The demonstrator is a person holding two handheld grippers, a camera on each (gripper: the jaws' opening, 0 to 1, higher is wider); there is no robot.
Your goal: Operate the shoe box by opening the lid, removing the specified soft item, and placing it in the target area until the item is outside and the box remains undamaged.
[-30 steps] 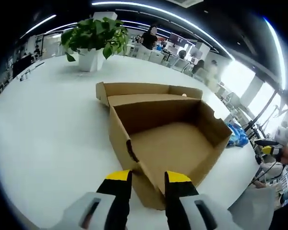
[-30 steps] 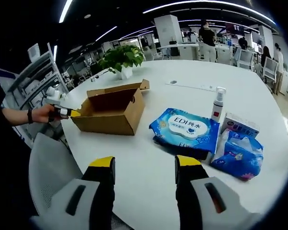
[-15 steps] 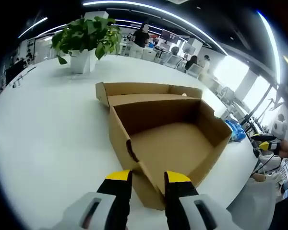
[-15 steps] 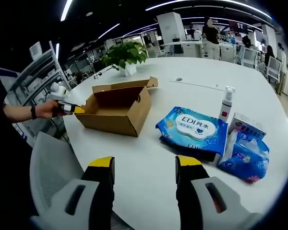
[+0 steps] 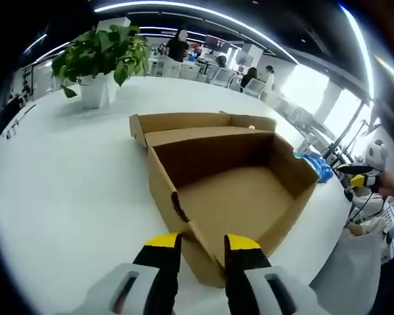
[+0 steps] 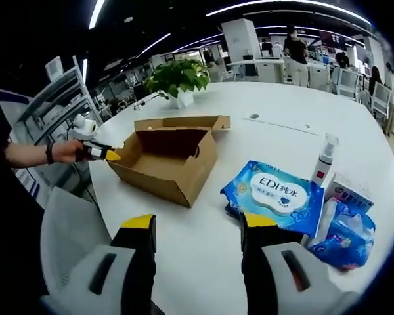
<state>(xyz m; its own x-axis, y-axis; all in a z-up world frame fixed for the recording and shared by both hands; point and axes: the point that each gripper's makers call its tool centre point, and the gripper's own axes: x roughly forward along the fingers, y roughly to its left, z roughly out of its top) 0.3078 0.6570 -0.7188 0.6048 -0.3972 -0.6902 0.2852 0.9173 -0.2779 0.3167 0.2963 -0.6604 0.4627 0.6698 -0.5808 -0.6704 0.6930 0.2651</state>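
cardboard box [image 5: 233, 190] lid-open, looks empty, corner pinched in left claw [image 5: 203, 246]; right claw [image 6: 196, 226] wide open, nearer wipes pack [image 6: 279, 197].

Open-plan office: rows of desks [image 6: 295, 69], ceiling light strips [image 5: 184, 10].

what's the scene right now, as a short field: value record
box: shoe box open, lid folded back, nothing visible inside
left gripper: jaws astride the box's near corner wall
right gripper: open, holding nothing, above the table
beside box: blue wipes pack, spray bottle, tissue pack
background: potted plant
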